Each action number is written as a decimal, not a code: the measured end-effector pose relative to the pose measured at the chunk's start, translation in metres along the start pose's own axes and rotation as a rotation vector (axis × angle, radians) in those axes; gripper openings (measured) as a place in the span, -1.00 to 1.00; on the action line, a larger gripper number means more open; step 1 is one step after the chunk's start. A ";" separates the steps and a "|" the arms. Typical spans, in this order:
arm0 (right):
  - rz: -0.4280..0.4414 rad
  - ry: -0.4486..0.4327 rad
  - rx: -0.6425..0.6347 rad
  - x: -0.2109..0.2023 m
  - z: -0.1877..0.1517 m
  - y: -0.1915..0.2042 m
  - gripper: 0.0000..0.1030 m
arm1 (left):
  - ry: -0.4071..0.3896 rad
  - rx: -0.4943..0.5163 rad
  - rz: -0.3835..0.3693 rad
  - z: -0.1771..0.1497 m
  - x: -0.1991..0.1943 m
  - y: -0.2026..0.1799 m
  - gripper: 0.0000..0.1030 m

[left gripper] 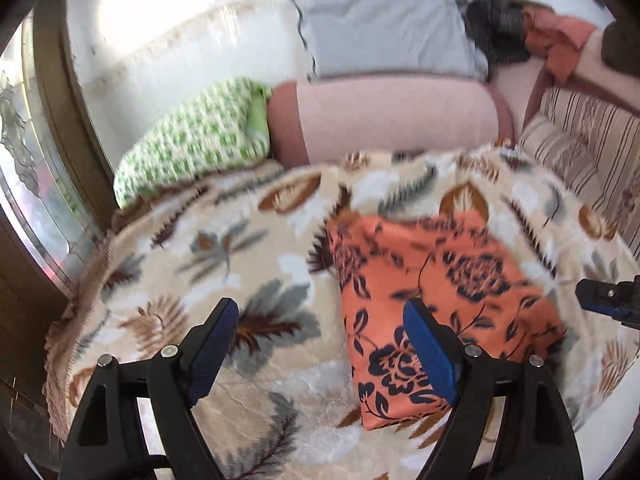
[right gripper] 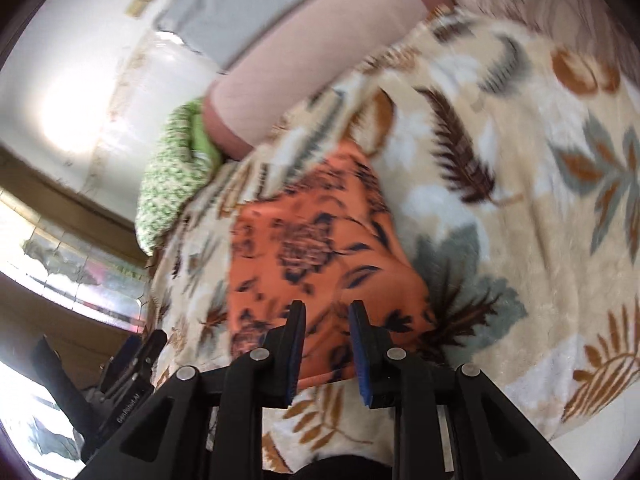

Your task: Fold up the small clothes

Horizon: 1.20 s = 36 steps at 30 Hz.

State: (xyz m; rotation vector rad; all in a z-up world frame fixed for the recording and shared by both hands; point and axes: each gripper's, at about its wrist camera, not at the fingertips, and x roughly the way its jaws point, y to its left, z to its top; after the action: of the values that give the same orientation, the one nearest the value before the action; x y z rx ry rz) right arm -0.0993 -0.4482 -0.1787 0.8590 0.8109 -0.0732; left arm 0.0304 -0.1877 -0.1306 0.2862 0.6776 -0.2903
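An orange cloth with dark blue flowers (left gripper: 432,304) lies folded into a rough rectangle on a cream leaf-patterned blanket (left gripper: 224,248). My left gripper (left gripper: 320,316) is wide open and empty, hovering above the cloth's left edge. My right gripper (right gripper: 326,316) hovers above the cloth's near edge (right gripper: 316,248) with its jaws a narrow gap apart and nothing between them. The right gripper's tip also shows at the right edge of the left wrist view (left gripper: 608,300). The left gripper shows at the lower left of the right wrist view (right gripper: 128,364).
A pink bolster (left gripper: 392,120), a green-patterned pillow (left gripper: 200,140) and a grey pillow (left gripper: 384,32) lie at the back against the white wall. Dark and orange clothes (left gripper: 532,36) are heaped at the back right. A striped cushion (left gripper: 588,148) is at right, a window (left gripper: 24,184) at left.
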 end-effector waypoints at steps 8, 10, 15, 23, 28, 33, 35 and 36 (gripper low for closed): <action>0.061 -0.104 -0.083 -0.046 -0.004 0.048 0.33 | -0.095 -0.016 0.020 0.016 -0.047 0.012 0.65; 0.064 -0.107 -0.100 -0.051 -0.005 0.055 0.33 | -0.097 -0.025 0.017 0.017 -0.051 0.014 0.65; 0.085 -0.106 -0.111 -0.051 -0.007 0.063 0.33 | -0.090 -0.031 0.011 0.018 -0.049 0.016 0.65; 0.073 -0.097 -0.095 -0.036 -0.003 0.052 0.33 | -0.025 -0.042 -0.010 0.017 -0.018 0.014 0.65; 0.053 -0.085 -0.140 -0.011 0.010 0.051 -0.26 | 0.044 -0.061 -0.073 0.021 0.022 0.008 0.69; 0.006 -0.016 -0.120 0.041 0.035 0.045 -0.28 | 0.144 -0.045 -0.088 0.027 0.091 -0.010 0.69; -0.015 -0.006 -0.099 0.060 0.045 0.041 -0.28 | 0.186 -0.040 -0.091 0.025 0.117 -0.017 0.69; -0.022 0.002 -0.084 0.071 0.050 0.038 -0.28 | 0.201 -0.034 -0.092 0.024 0.127 -0.021 0.69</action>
State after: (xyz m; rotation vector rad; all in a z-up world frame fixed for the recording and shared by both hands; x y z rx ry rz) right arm -0.0054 -0.4395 -0.1821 0.7716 0.8198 -0.0570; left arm 0.1310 -0.2366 -0.1984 0.2536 0.8952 -0.3403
